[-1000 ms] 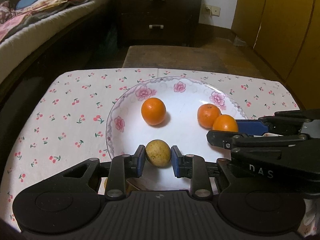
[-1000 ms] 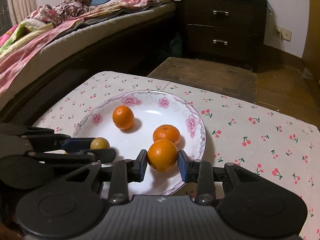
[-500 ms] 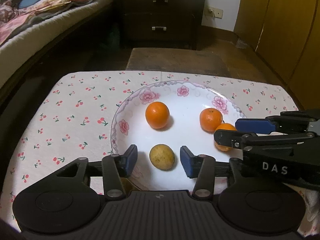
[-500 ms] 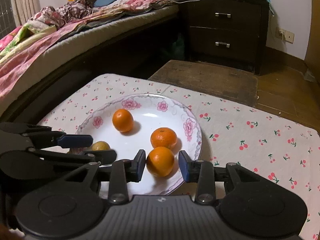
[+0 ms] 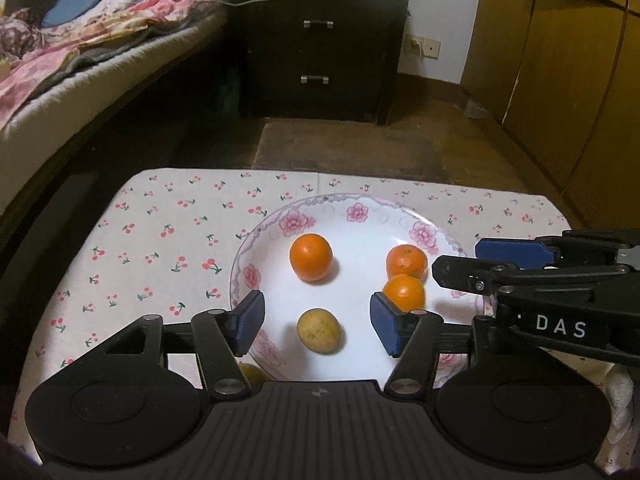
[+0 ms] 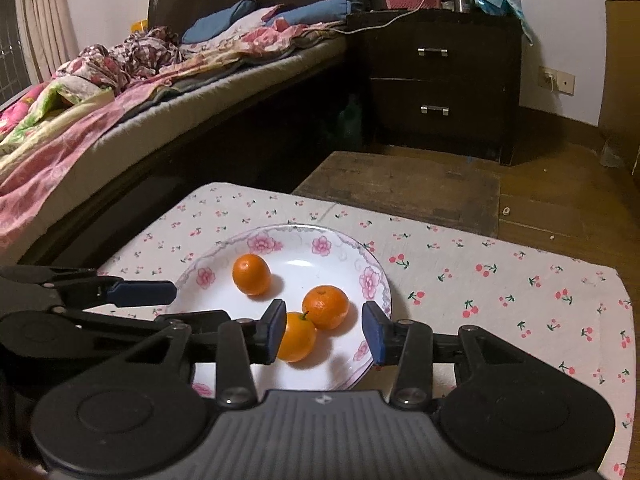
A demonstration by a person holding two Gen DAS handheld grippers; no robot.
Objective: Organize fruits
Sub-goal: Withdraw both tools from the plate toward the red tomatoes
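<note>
Around the tabletop (image 5: 160,240), which wears a white cloth printed with small red cherries, stand a bed (image 6: 120,120) heaped with pink and floral bedding on the left, a dark two-drawer nightstand (image 5: 320,52) straight ahead and wooden cabinet doors (image 5: 560,80) on the right. A dark mat (image 5: 344,152) lies on the floor just past the tabletop's far edge.

Both tools crowd the near side of the plate (image 5: 360,216), a white dish with pink flowers round its rim. The left gripper (image 5: 318,322) has its blue-padded fingers (image 5: 250,320) spread wide, holding nothing; the yellowish fruit (image 5: 319,330) lies loose on the plate between them, touching neither pad. The right gripper (image 6: 324,334) reaches in from the right side, fingers (image 6: 374,332) likewise apart and empty. In the right wrist view the nearest orange (image 6: 296,342) sits beside the left pad, partly hidden behind it; I cannot tell whether they touch.

Three oranges are on the plate: one (image 5: 311,257) alone toward the far left, and two close together at the right, the farther orange (image 5: 406,261) just behind the nearest orange (image 5: 404,292). All three are round and bright with small stem marks. Another yellowish fruit (image 5: 252,374) peeps out at the plate's near edge, mostly hidden behind the left tool.
</note>
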